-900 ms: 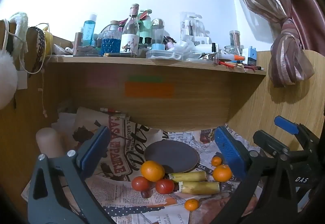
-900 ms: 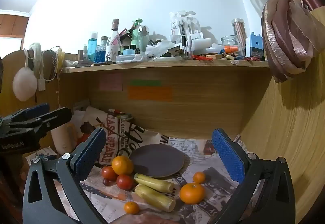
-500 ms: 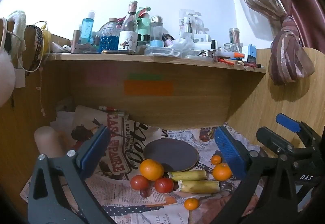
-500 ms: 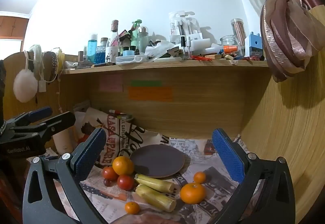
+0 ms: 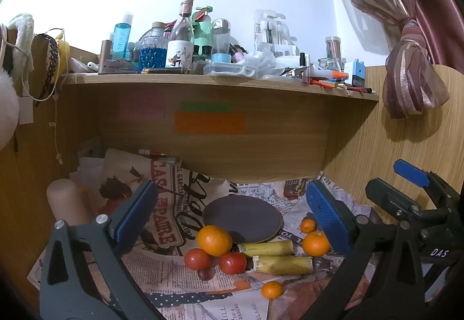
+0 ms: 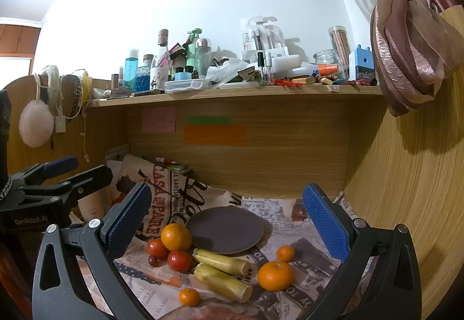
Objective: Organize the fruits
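Approach step judged in hand. Left gripper (image 5: 229, 221) and right gripper (image 6: 226, 221) are held wide apart, empty. Fruits lie on newspaper (image 6: 293, 209) beside the empty dark plate (image 6: 224, 228); large orange (image 6: 176, 236) is touching it. A descent and grasp are called for next.

Both handheld grippers, the left gripper (image 5: 232, 212) and the right gripper (image 6: 226, 218), are dark grey plastic frames with silver screws, triangular cut-outs, ribbed blue pads (image 6: 324, 224), and white lettering.
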`<move>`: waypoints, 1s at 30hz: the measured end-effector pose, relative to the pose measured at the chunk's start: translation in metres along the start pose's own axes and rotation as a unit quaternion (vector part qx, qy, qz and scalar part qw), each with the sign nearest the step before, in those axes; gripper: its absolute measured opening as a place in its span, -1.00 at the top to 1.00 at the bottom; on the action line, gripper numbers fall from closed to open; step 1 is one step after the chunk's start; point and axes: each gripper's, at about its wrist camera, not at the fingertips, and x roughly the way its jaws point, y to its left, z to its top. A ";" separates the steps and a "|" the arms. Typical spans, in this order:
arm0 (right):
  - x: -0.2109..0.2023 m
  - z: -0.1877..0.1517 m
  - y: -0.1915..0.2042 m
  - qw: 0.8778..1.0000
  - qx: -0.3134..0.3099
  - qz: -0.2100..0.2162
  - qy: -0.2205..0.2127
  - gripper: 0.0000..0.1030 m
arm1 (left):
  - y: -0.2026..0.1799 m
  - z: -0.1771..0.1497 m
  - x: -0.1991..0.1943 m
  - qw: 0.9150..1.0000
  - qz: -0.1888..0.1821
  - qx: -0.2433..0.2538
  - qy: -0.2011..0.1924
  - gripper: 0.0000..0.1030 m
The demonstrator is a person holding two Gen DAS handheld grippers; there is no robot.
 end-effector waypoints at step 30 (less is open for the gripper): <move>0.001 0.003 0.003 1.000 0.007 0.000 -0.002 -1.00 | 0.004 0.005 -0.001 1.000 0.002 -0.004 -0.002 -1.00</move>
